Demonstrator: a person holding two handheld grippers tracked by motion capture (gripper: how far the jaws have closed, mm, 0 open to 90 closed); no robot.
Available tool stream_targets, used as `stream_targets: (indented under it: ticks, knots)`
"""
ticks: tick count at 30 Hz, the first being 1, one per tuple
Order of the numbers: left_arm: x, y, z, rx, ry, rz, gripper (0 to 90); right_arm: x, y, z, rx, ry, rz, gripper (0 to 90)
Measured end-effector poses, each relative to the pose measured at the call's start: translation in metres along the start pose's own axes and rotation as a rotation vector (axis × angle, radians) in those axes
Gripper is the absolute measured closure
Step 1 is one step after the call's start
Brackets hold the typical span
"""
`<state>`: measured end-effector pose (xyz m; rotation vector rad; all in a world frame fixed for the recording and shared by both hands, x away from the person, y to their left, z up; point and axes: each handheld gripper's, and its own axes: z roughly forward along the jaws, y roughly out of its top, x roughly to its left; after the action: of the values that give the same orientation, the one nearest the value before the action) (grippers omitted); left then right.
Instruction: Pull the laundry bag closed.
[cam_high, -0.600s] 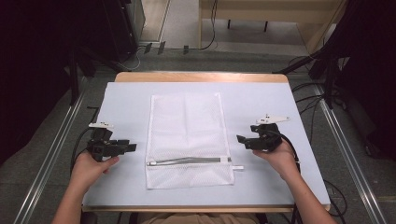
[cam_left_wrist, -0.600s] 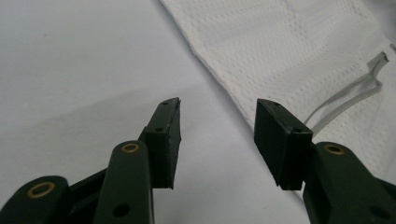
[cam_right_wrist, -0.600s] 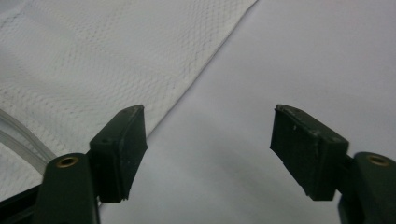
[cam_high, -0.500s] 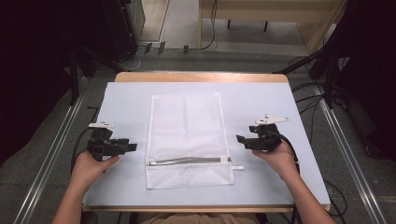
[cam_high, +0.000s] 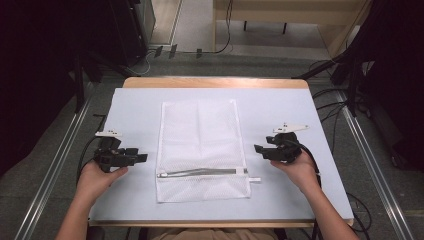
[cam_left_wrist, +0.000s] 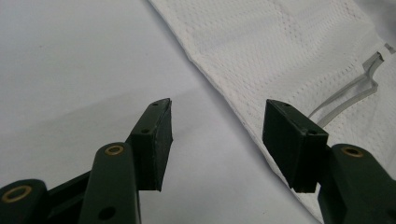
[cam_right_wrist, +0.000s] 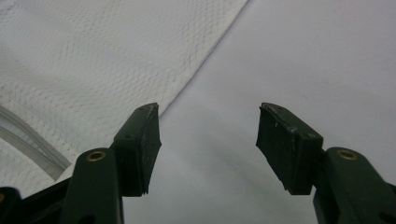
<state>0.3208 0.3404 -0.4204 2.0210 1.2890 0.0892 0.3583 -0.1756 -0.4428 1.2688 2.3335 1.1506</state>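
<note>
A flat white mesh zippered laundry bag lies mid-table, zipper nearest you; your left hand-held gripper at nine o'clock and right hand-held gripper at three gape wide, empty.

No readable text, label or number anywhere.

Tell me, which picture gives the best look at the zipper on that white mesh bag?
The high view: the whole zipper runs across the mesh bag near its front end, pull tab at the right. The left gripper view catches only a stretch of it at the frame's edge; the right gripper view shows a short piece.
</note>
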Motion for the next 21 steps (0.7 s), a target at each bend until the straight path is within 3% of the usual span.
stream_targets:
  ticks: [21]
  knots:
    - [-0.0009,0.0006,-0.0027,0.002,-0.004,0.003,41.5,0.0029,0.0015,-0.0004,0.006,0.000,0.002,41.9]
